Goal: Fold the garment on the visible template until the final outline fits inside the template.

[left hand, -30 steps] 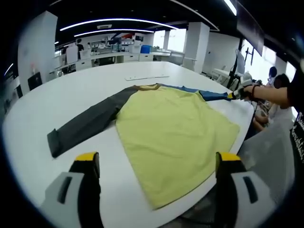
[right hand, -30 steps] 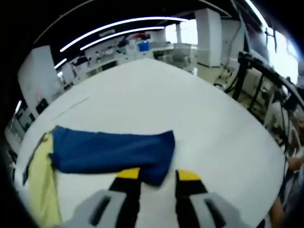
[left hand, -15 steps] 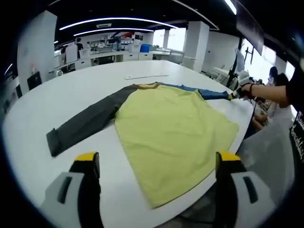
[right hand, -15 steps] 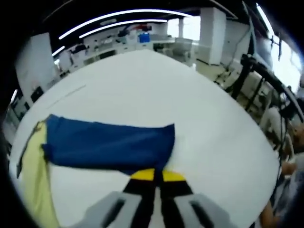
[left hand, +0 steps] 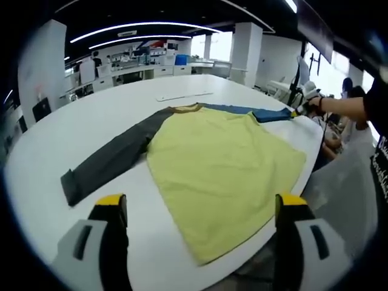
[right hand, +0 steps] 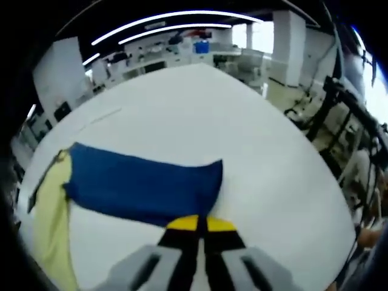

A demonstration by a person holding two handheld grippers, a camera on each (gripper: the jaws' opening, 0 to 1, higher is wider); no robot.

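Observation:
A long-sleeved garment lies flat on the white table [left hand: 91, 115]: a yellow body [left hand: 218, 163], a dark grey sleeve [left hand: 109, 159] stretched toward the left, and a blue sleeve [left hand: 260, 113] reaching right. My left gripper [left hand: 200, 209] hangs open above the garment's near hem, touching nothing. In the right gripper view the blue sleeve [right hand: 142, 188] lies across the table, and my right gripper [right hand: 200, 224] is shut on its cuff edge. In the left gripper view the right gripper [left hand: 303, 109] shows at the sleeve's end, held by a person's hand.
A long thin pale strip [left hand: 185, 96] lies on the table beyond the collar. The table's rounded edge [left hand: 306, 173] runs close to the garment's right hem. Desks and pillars stand in the room behind. People sit at the far right [left hand: 354, 121].
My right gripper went from open around the blue cuff to shut on it, and the cuff end now sits slightly raised. The left gripper has stayed open and still.

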